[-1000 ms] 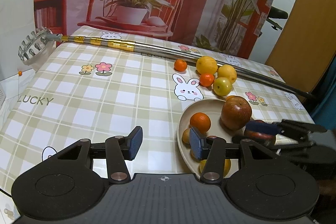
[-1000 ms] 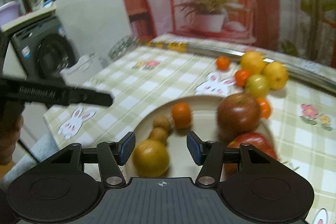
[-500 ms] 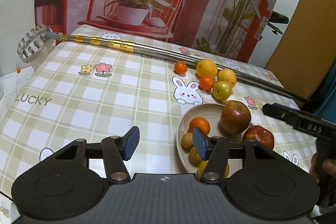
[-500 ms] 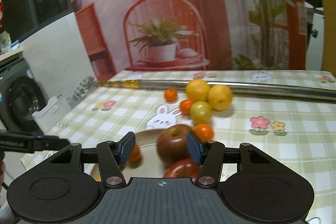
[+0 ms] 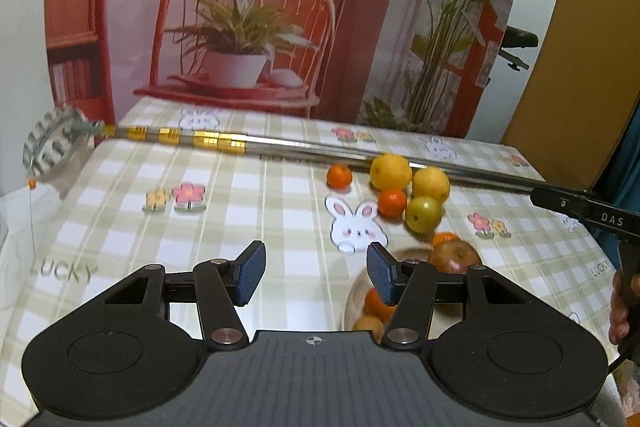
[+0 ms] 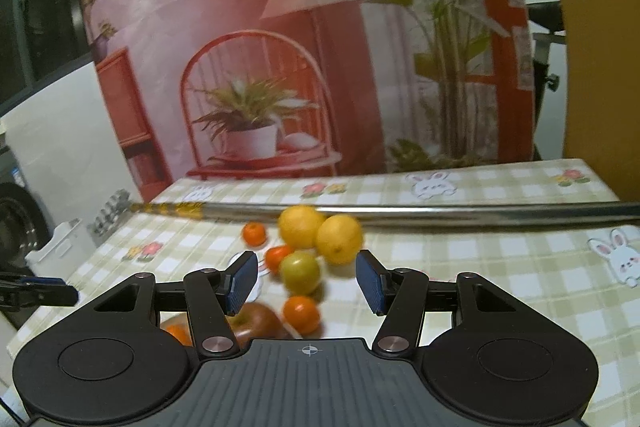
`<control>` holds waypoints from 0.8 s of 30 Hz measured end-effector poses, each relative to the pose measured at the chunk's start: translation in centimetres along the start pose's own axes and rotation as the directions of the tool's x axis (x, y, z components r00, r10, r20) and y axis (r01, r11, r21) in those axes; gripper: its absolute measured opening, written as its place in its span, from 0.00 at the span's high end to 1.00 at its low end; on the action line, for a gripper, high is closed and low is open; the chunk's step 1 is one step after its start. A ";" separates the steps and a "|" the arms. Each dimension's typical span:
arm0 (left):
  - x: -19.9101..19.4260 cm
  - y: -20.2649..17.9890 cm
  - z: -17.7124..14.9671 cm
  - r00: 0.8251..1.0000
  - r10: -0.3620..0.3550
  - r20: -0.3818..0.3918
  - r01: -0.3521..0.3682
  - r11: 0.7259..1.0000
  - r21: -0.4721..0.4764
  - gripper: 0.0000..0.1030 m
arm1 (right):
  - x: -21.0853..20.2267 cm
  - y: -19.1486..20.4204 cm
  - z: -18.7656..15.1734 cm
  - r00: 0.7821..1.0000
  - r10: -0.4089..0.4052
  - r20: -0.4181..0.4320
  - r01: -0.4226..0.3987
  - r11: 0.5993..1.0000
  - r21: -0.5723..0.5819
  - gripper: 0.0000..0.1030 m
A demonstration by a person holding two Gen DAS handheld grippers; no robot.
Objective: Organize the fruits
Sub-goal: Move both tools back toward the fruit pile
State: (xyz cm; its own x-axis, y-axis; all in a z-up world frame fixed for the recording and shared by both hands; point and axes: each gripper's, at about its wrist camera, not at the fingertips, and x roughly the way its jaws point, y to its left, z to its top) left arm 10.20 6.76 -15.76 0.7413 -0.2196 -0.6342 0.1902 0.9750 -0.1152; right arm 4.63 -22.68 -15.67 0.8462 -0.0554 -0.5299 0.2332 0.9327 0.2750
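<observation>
Fruits partly sorted: an apple (image 5: 455,257) and small oranges sit on the plate (image 5: 352,301); five citrus (image 6: 318,239) wait loose on the counter (image 5: 224,223). Left tongs (image 5: 316,273) and right tongs (image 6: 306,281) both gape, holding nothing.

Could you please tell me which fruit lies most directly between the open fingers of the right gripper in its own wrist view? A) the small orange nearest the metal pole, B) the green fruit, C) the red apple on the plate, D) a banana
B: in the right wrist view the green fruit sits on the tablecloth in the gap of the open right gripper, with the red apple lower and to the left.
</observation>
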 end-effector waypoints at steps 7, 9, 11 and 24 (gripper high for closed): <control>2.3 -0.1 1.8 1.000 -0.007 -0.010 0.007 0.999 0.038 0.43 | 0.9 -1.5 0.9 1.000 -0.021 0.013 0.021 1.000 -0.005 0.50; 3.1 -0.2 2.2 1.000 -0.017 -0.014 0.018 0.999 0.051 0.43 | 1.4 -1.7 1.0 1.000 -0.022 0.013 0.022 1.000 -0.006 0.50; 3.8 -0.3 2.7 1.000 -0.020 -0.018 0.022 0.997 0.071 0.43 | 1.9 -1.9 1.1 1.000 -0.020 0.011 0.020 1.000 -0.008 0.50; 13.5 -0.5 6.4 0.992 -0.099 -0.077 0.108 0.987 0.122 0.60 | 5.1 -4.1 1.5 1.000 -0.024 0.001 0.024 0.999 0.024 0.50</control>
State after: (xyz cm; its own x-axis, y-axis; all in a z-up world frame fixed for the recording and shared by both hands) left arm 24.25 3.05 -19.42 0.6670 -0.3116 -0.6767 0.3463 0.9339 -0.0887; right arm 8.72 -27.28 -18.29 0.8410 -0.0782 -0.5354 0.2649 0.9223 0.2814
